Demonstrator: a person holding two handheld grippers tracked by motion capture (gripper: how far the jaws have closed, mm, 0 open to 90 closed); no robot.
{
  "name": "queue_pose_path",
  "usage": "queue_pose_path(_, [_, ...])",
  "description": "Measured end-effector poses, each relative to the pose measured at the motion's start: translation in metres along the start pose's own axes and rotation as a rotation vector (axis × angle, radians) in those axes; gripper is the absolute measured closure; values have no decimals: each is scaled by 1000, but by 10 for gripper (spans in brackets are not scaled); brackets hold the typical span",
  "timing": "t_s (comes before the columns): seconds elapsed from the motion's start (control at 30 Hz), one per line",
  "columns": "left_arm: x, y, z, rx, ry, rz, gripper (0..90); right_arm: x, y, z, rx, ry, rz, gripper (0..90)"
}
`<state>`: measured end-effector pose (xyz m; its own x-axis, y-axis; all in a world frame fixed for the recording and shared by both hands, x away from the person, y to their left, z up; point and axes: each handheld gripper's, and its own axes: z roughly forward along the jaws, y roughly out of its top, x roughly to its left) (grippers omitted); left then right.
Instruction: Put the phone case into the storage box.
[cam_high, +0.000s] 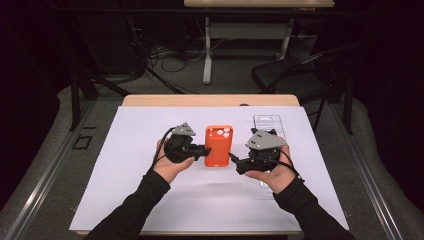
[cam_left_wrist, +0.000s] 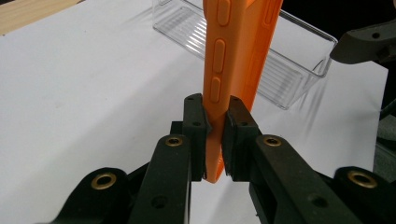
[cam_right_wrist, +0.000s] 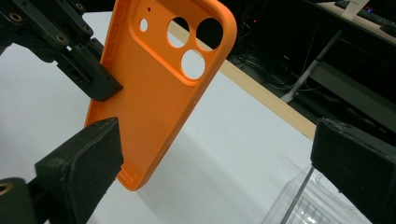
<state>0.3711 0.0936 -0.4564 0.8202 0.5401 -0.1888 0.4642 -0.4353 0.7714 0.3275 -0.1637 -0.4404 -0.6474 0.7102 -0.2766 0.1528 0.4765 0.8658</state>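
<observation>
Our left gripper (cam_left_wrist: 215, 133) had its jaws clamped on the orange case (cam_high: 219, 145) mid-worktop; our right gripper (cam_right_wrist: 215, 172) stood wide open, empty. Next, we judged, the right jaws must close on the case's free edge.

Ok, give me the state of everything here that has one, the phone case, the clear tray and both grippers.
orange phone case: empty, held up off the white sheet, clamped by one long edge.
clear tray: empty, lying on the white sheet.
left gripper: shut on the case's edge.
right gripper: open, jaws wide apart, close beside the case, not gripping it.
</observation>
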Motion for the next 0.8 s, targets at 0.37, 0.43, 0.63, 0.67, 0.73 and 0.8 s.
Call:
queue_pose_path(0.37, [-5,-1,5,15,27,1,816,0,7,4,-2,-19,-116,149])
queue_pose_path(0.43, [-5,0,6,16,30,2,815,1,9,4,-3,-29,-146,159])
queue_pose_path(0.63, [-7,0,8,26,37,4,816,3,16,2,-31,-61,-214,288])
queue_pose_path(0.67, [-8,0,8,27,40,5,816,3,17,2,-35,-66,-222,302])
queue_pose_path(0.73, [-8,0,9,28,46,5,816,4,19,2,-36,-74,-234,335])
queue_pose_path(0.8, [-9,0,10,33,49,8,816,3,21,1,-38,-74,-234,369])
